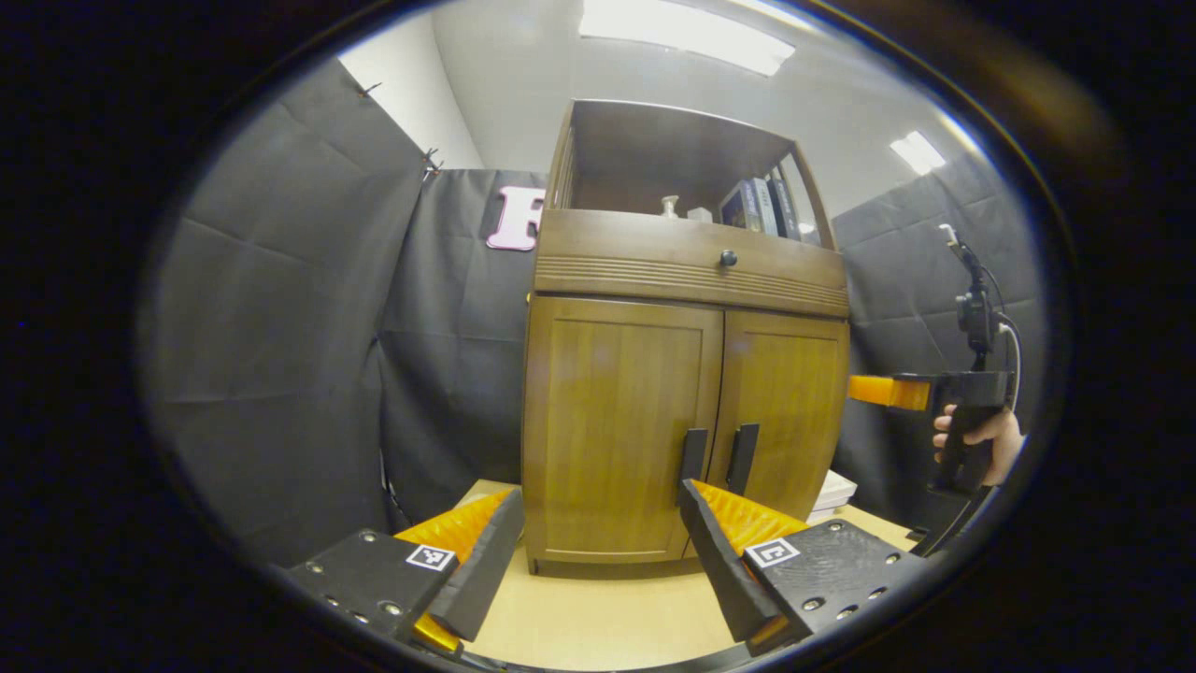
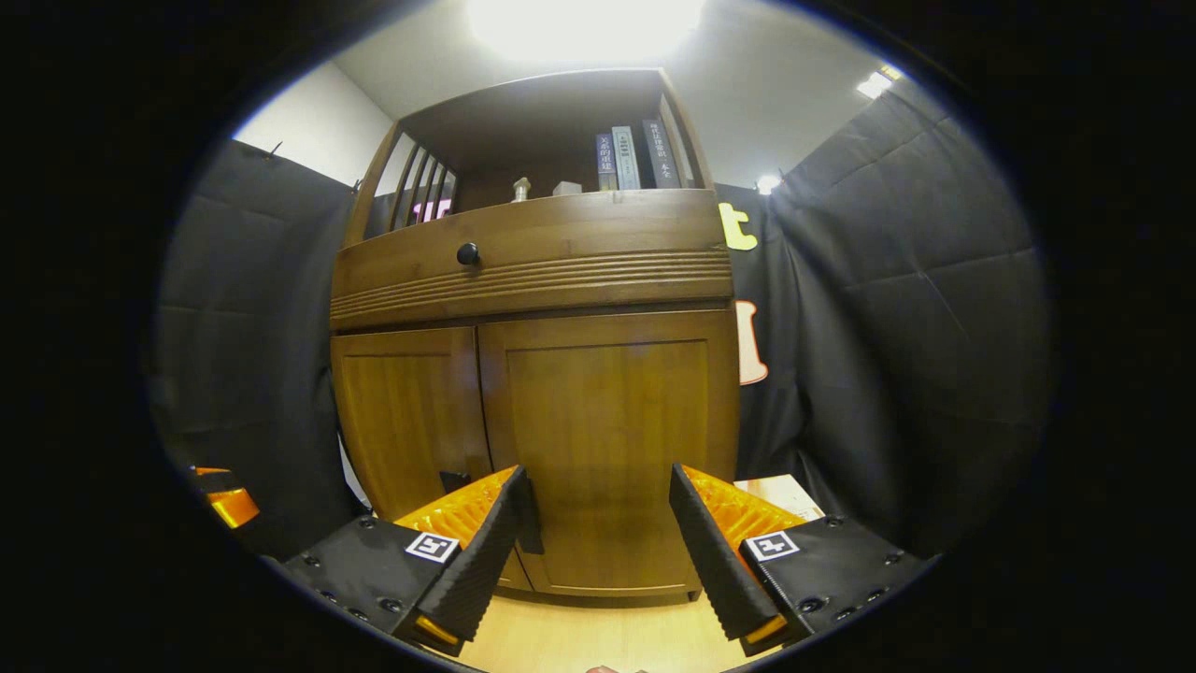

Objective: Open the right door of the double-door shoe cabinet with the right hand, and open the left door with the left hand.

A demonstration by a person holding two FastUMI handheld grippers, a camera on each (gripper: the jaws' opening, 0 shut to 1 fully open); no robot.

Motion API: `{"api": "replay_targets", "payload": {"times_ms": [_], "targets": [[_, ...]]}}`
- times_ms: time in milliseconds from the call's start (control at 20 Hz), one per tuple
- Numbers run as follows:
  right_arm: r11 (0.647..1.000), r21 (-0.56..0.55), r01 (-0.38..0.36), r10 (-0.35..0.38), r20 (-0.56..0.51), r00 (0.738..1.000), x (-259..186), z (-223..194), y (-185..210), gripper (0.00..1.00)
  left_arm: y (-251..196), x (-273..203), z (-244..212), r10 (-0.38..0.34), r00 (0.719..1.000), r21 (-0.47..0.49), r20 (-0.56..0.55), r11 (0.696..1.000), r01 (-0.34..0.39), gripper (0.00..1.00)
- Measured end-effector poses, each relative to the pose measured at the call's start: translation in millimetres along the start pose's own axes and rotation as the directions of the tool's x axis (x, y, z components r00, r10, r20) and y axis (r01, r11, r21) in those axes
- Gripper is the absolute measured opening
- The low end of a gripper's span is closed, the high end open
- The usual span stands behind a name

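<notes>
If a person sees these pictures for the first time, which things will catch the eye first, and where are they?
The tall wooden shoe cabinet stands in the centre on a pale table, both doors closed, with two dark handles low where the doors meet. Above the doors sit a drawer with a round knob and an open shelf holding books. The left gripper and the right gripper wait in front, jaws open.

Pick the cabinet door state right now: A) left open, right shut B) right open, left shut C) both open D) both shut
D: the left door and right door both sit flush in the cabinet front, and the left tool and right tool are open, short of the handles.
</notes>
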State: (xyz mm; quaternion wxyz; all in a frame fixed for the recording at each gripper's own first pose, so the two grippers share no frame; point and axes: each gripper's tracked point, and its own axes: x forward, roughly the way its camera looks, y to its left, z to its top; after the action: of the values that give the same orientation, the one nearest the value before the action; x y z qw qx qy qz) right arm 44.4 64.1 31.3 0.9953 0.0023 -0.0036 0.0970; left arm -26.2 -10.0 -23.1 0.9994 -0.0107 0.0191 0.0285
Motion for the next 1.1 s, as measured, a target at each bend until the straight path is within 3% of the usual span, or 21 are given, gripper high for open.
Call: {"api": "replay_targets", "payload": {"times_ms": [300, 350, 400, 550, 1100], "targets": [[0.998, 0.017, -0.063, 0.064, -0.011, 0.998, 40, -5, 32, 0.96, 11, -10, -8, 0.038, 0.999, -0.001, -0.027, 0.999, -0.038, 0.99], [0.998, 0.012, -0.069, 0.070, -0.015, 0.997, 48, -8, 37, 0.92, 13, -10, -9, 0.043, 0.999, -0.004, -0.030, 0.999, -0.043, 0.99], [0.997, 0.006, -0.076, 0.076, -0.021, 0.997, 54, -12, 42, 0.99, 14, -10, -11, 0.046, 0.998, -0.008, -0.034, 0.999, -0.046, 0.99], [0.995, -0.007, -0.095, 0.095, -0.043, 0.995, 75, -26, 56, 0.93, 17, -10, -18, 0.057, 0.997, -0.030, -0.054, 0.998, -0.059, 0.99], [0.993, -0.083, -0.086, 0.074, -0.137, 0.988, 127, -93, 74, 0.94, 17, -3, -37, 0.069, 0.989, -0.033, -0.130, 0.997, -0.073, 0.99]]}}
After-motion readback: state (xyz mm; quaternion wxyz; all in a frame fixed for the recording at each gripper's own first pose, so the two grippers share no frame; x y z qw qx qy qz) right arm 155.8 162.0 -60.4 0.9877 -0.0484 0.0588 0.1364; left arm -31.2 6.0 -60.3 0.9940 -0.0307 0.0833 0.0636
